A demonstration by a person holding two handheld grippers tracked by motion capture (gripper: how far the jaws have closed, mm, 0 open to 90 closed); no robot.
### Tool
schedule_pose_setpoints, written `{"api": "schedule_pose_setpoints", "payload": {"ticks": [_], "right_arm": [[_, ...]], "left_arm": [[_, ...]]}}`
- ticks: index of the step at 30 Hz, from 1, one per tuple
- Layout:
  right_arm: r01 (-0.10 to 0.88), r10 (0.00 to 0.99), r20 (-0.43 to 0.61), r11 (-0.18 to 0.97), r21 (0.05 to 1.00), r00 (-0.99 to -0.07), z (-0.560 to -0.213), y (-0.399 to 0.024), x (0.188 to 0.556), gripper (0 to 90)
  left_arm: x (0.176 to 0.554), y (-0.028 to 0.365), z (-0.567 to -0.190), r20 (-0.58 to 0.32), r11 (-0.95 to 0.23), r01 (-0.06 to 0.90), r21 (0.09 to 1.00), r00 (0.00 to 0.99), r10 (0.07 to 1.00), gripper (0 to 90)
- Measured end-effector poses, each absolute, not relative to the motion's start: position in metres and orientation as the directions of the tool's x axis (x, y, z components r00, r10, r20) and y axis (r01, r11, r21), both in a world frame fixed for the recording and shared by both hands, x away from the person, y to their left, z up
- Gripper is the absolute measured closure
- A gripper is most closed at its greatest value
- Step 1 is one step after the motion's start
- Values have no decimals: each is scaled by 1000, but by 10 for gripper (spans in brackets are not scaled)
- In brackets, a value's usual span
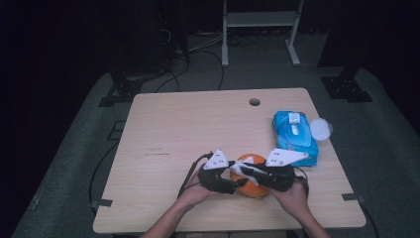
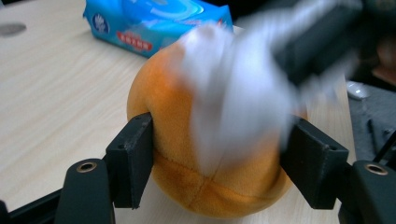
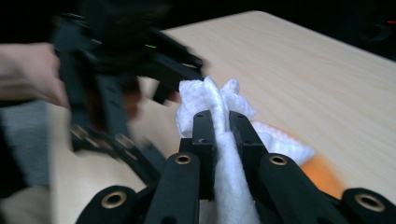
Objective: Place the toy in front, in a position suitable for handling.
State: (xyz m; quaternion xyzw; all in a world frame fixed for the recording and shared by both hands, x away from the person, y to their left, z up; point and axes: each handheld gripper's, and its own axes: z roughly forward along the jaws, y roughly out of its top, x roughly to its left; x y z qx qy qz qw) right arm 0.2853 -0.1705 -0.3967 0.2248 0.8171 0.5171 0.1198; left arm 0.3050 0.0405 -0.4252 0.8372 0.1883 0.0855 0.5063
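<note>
Fingers (image 3: 219,126) pinch white wipe (image 3: 233,186); plush orange (image 2: 210,182) clamped.

Wooden table (image 1: 163,124) on grey floor (image 1: 386,144), dark room.

white wipe (image 2: 238,98) motion-blurred, left gripper (image 3: 107,93) blurred
</note>
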Motion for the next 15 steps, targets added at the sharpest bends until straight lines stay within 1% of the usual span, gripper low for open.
{"api": "schedule_pose_setpoints", "payload": {"ticks": [1,3,9,13,15], "right_arm": [[237,486,23,384,893,-874,-398,-164,283,815],[218,493,-12,406,887,-870,-398,-160,282,817],[250,561,12,350,903,-828,-392,-188,293,816],[316,596,83,298,901,-798,-398,-210,302,815],[334,587,113,282,899,-801,-402,-212,303,815]], "left_arm": [[303,39,-425,-18,-434,205,877,917,398,306],[303,39,-425,-10,-432,197,880,917,398,310],[305,43,-430,-5,-444,195,875,919,393,314],[309,48,-434,-31,-441,216,871,921,388,297],[312,49,-435,-63,-436,238,868,924,378,252]]}}
